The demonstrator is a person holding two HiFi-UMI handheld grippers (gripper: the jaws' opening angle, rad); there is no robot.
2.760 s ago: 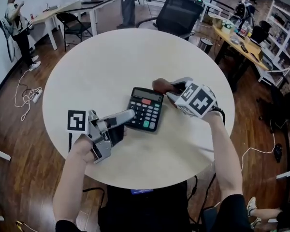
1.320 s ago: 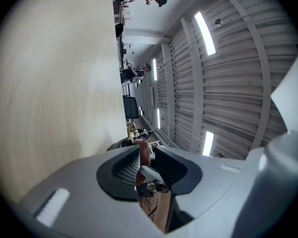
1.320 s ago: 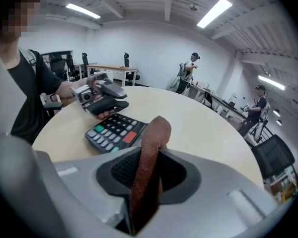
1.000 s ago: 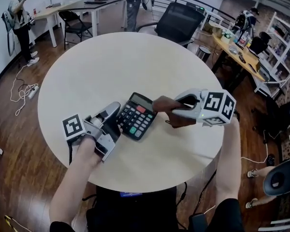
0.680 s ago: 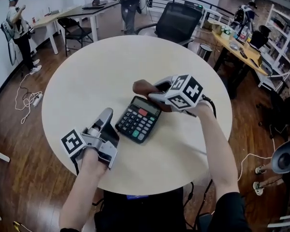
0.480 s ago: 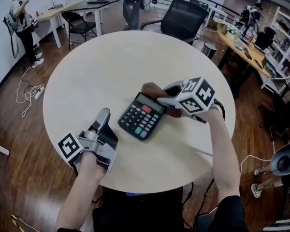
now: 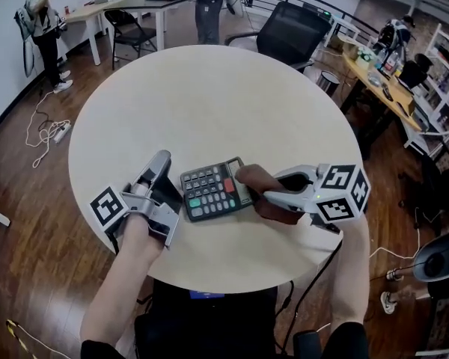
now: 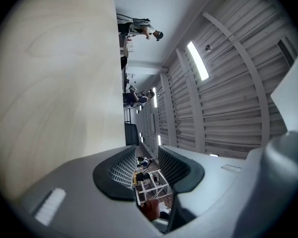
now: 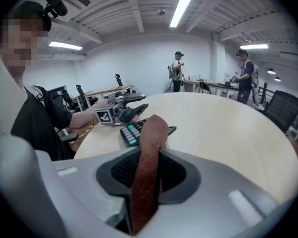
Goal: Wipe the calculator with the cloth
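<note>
Since a wipe wants the cloth [image 7: 258, 179] pressed down and the calculator [image 7: 213, 191] kept from sliding, your setup in the head view makes sense. The calculator lies flat on the table [image 7: 209, 96]. Your right gripper [image 7: 280, 193] comes in from the calculator's right, clamped on the cloth. The cloth's free end sits on the calculator's right end, over the display area. Your left gripper [image 7: 165, 182] is parked just off the calculator's left edge, likely as a stop. I can't confirm that it touches.

Left gripper view: the jaws are apart with nothing between them, and they've just been opening. It looks past the calculator, along the tabletop and out into the room, and the calculator isn't in shot. So it's released; it's a brace at best, not a grip.

Right gripper view: the pads pinch the cloth as a narrow folded strip that runs out forward over the calculator. The keys show just beside the cloth's tip, and your left gripper is beyond the calculator. That short overhang probably keeps the cloth stiff enough to press. My read is that the wipe is under way, with the key side not yet covered.
</note>
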